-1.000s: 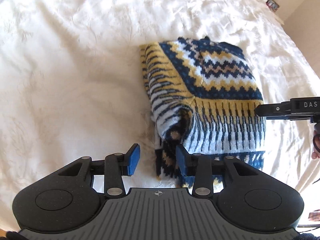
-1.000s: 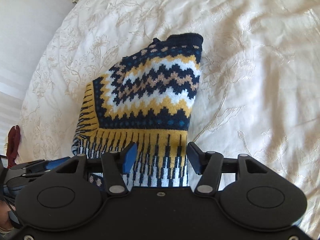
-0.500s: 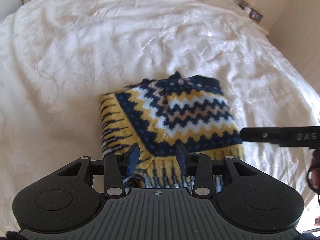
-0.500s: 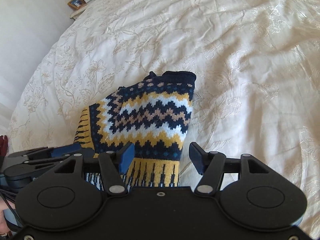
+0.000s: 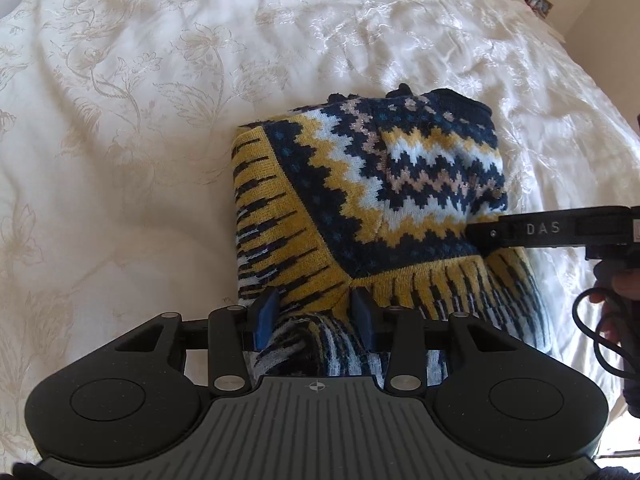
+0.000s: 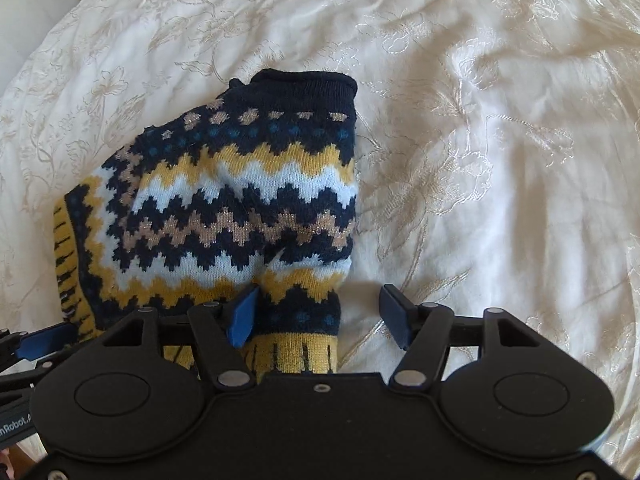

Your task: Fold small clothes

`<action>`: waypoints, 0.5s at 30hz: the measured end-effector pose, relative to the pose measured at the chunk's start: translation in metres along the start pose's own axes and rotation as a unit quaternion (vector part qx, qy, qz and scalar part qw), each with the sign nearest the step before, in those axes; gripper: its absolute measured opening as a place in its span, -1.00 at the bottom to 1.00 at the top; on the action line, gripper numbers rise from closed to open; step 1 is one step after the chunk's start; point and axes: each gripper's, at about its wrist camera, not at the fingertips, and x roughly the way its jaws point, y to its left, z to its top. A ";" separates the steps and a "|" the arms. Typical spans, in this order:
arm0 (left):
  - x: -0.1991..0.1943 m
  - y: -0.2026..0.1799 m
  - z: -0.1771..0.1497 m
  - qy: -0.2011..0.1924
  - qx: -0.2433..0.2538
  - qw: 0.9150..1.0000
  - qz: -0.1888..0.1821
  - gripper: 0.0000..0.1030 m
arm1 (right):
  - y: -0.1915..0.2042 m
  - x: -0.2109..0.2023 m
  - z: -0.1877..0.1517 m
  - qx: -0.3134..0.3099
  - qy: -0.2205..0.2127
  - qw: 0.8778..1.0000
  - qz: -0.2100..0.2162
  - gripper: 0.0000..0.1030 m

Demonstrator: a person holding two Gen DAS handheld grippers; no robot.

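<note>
Between the blue pads of the left gripper (image 5: 316,314) lies the near part of a folded knit sweater (image 5: 384,208); jaws parted, pads apart from each other with fabric bunched in the gap, not clamped on it. Right gripper (image 6: 320,314) also released: left pad sits against the sweater's near right corner, right pad over bare bedspread (image 6: 500,160). Whether either pad presses the knit, cannot tell.

In the left wrist view the right gripper's black finger, lettered "DAS", reaches in from the right edge and overlaps the sweater's right side. A hand (image 5: 624,284) and a looped black cable (image 5: 600,336) show behind it.

Sweater rests on the cream, floral-embroidered bedspread, roughly mid-bed. Left, far and right edges of the garment are free, with open wrinkled cover all round; near edge runs under both gripper bodies.

Garment look: folded to a compact block, navy collar at the far end. Zigzag bands in navy, white, yellow and tan, blue dots between. Yellow-and-navy barred band along the left fold and near hem. Top surface slightly humped, not flat.
</note>
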 end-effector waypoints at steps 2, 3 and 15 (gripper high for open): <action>0.001 -0.002 0.001 0.001 0.010 1.000 0.000 -0.23 | -0.002 0.000 0.001 0.010 -0.001 1.000 -0.002 0.33; 0.001 -0.002 0.002 0.002 0.012 1.000 -0.001 -0.23 | -0.002 -0.002 0.000 0.011 -0.004 1.000 -0.005 0.37; 0.002 0.000 0.000 0.004 0.026 1.000 -0.011 0.08 | -0.003 -0.043 -0.038 0.058 -0.055 0.996 -0.029 0.55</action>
